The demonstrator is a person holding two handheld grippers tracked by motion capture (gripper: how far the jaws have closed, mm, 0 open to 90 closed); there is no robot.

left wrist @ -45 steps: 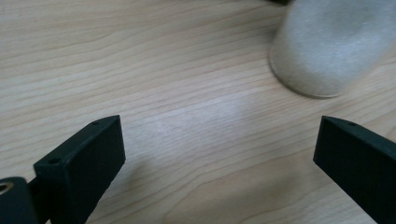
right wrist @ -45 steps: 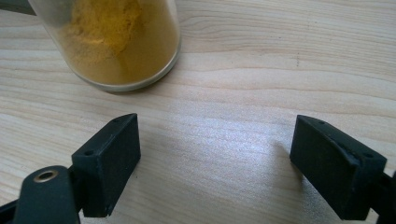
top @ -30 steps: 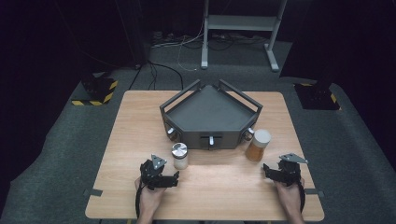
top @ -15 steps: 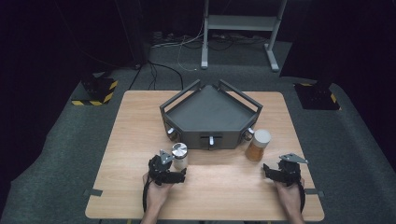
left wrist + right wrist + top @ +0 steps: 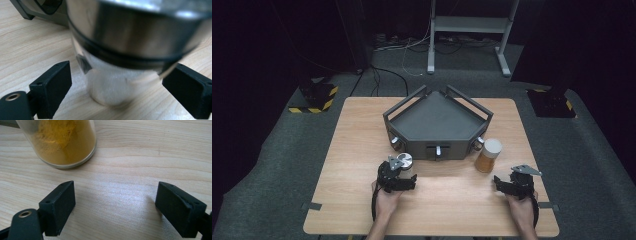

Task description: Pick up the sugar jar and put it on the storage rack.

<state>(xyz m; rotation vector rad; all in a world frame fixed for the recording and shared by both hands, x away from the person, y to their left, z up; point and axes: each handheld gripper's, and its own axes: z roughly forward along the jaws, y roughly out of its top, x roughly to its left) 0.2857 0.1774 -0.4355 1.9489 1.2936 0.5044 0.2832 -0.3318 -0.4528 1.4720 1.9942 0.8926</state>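
**Claw closing around the steel-lidded jar: where we could lose it**

Our left claw (image 5: 404,169) has the glass jar with the steel lid (image 5: 130,50) between its jaws, and those jaws have just been closing. In the left gripper view both black pads still stand clear of the glass, a gap on each side, so we hold nothing yet. The jar stands upright on the bench (image 5: 357,150), just in front of the left corner of the dark grey tray (image 5: 437,120).

Risks as we judge them:

- The pads sit low, below the wide steel lid and its dark band. If we lift from there, the heavy top may tip the jar out of the grip.
- The glass looks smooth and rounded. An off-centre squeeze could spin or squirt it sideways towards the tray wall.
- The left pad looks farther from the glass than the right. One pad would then land first and shove the jar across the bench before the other arrives.
- The jar is close to the tray's knobbed front, so a careless lift could knock the lid against it.

Our right claw (image 5: 512,182) rests on the bench, jaws wide apart with only bare wood between them. The jar of orange powder (image 5: 62,142) stands ahead of it, apart from the pads. A stray forward nudge there could topple that one too.
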